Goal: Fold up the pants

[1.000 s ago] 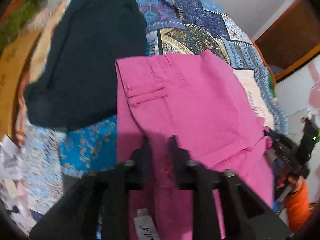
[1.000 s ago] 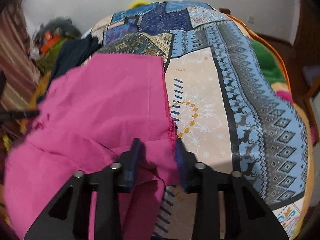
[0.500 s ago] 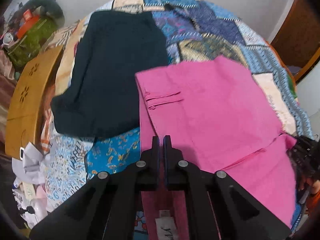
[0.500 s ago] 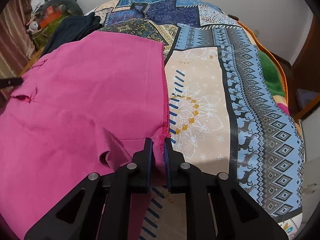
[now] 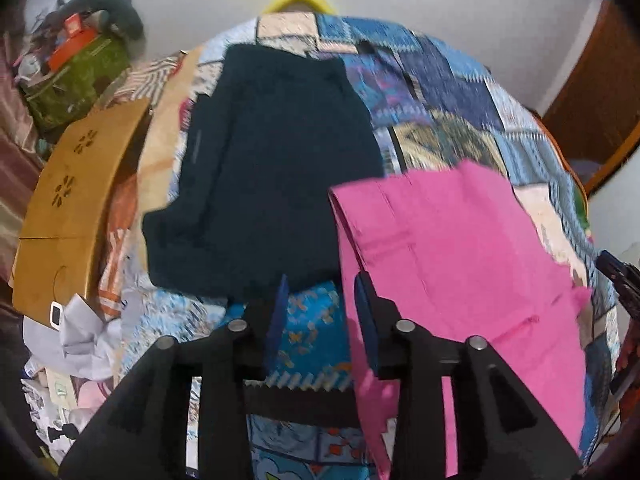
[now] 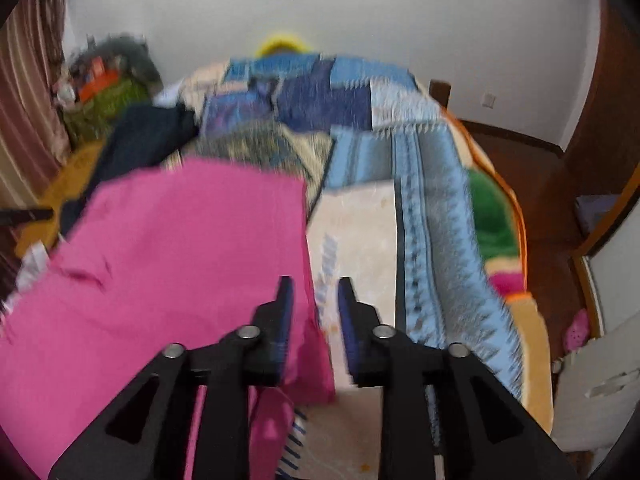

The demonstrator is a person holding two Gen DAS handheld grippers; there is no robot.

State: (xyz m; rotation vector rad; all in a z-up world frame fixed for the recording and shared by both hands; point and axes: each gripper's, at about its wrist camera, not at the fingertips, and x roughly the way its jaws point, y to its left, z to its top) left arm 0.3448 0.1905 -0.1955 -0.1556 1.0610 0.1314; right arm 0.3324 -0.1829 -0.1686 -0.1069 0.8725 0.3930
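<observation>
The pink pants (image 5: 460, 264) lie folded flat on the patchwork bedspread (image 5: 440, 92); they also show in the right wrist view (image 6: 180, 264). My left gripper (image 5: 320, 300) is open and empty, just left of the pants' left edge, its right finger against the cloth edge. My right gripper (image 6: 314, 300) is open at the pants' right edge, with the pink hem lying between its fingers, not clamped. Both views are blurred by motion.
A folded dark navy garment (image 5: 264, 176) lies left of the pants, also in the right wrist view (image 6: 140, 136). A wooden board (image 5: 68, 208) and clutter (image 5: 72, 68) lie at the bed's left side. The bed's right edge drops to a wooden floor (image 6: 540, 184).
Both grippers were shut on the pink pants half a second ago and have opened, letting go. Both have pulled back and up; the left one has shifted left off the cloth.
</observation>
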